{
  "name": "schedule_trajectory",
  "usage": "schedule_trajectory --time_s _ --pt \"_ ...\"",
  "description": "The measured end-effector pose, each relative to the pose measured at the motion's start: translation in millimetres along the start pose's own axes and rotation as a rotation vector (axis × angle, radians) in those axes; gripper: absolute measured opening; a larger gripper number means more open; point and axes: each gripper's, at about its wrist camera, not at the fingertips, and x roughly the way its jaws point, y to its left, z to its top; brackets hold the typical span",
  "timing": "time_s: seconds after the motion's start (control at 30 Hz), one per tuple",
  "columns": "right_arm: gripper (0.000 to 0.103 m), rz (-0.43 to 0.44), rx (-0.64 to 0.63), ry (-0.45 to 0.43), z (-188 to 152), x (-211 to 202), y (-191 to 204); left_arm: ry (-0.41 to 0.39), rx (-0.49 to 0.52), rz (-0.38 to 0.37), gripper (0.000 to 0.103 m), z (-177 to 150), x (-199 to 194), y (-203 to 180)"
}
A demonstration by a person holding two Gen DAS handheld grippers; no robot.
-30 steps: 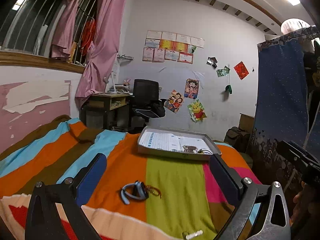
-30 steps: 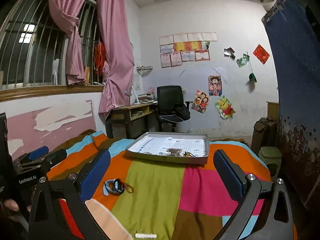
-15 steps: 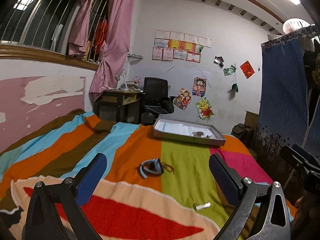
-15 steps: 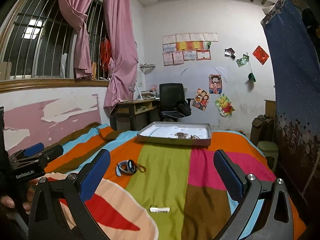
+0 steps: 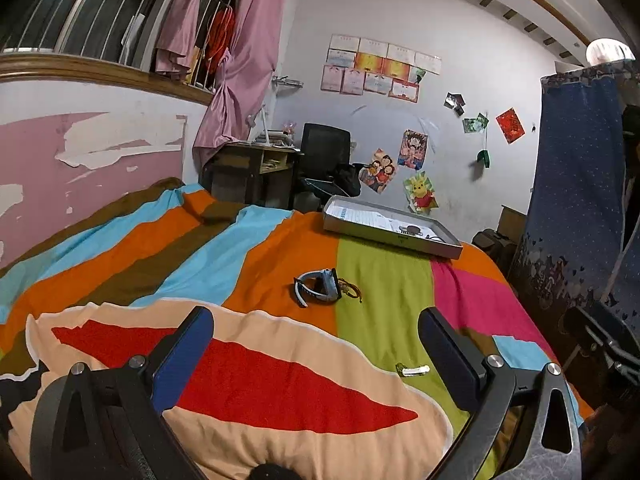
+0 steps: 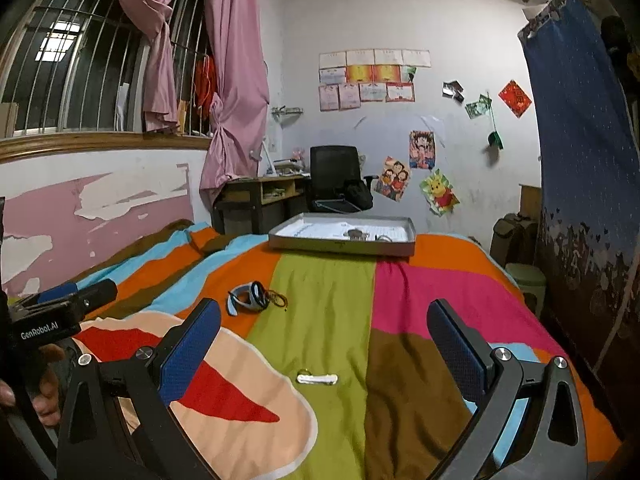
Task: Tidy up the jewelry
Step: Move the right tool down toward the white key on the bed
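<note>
Jewelry on the bed: we see a blue watch (image 5: pixel 318 286) lying on the orange stripe of the bedspread (image 5: pixel 384 280), with a thin reddish-brown cord bracelet (image 5: pixel 350 287) touching its right side.
Small clip: a pale hair clip (image 5: pixel 412 369) lies nearer to us on the green stripe, well apart from the watch.
Tray: a shallow grey tray (image 5: pixel 390 236) sits at the far end of the bed; we can make out a few small pieces inside on white paper, too small to name.
Left gripper (image 5: pixel 316 354): we hold it above the near end of the bed, jaws spread wide, nothing between them.
Right gripper (image 6: pixel 324 342): likewise above the bed, jaws wide apart and empty; the clip shows between them.
Hand (image 6: pixel 38 384): at the left edge of the right wrist view, a person's fingers wrap the left gripper's handle.
Room: pink curtains (image 6: pixel 236 76), a desk (image 6: pixel 264 192), a black chair (image 6: pixel 336 180).
</note>
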Motion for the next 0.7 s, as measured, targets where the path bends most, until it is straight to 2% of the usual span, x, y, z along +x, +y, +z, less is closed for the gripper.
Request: schedule_trajectory --time_s 0.43,0.7 --pt "0.101 -0.003 0.014 0.005 -2.9 11.7 -2.6 0.01 0.008 0.008 0.103 0.9 5.2 1.1" --pt "0.101 -0.018 0.019 -0.005 7.8 29.8 -8.8 0.042 0.003 0.008 0.103 13.3 27.2 4.3"
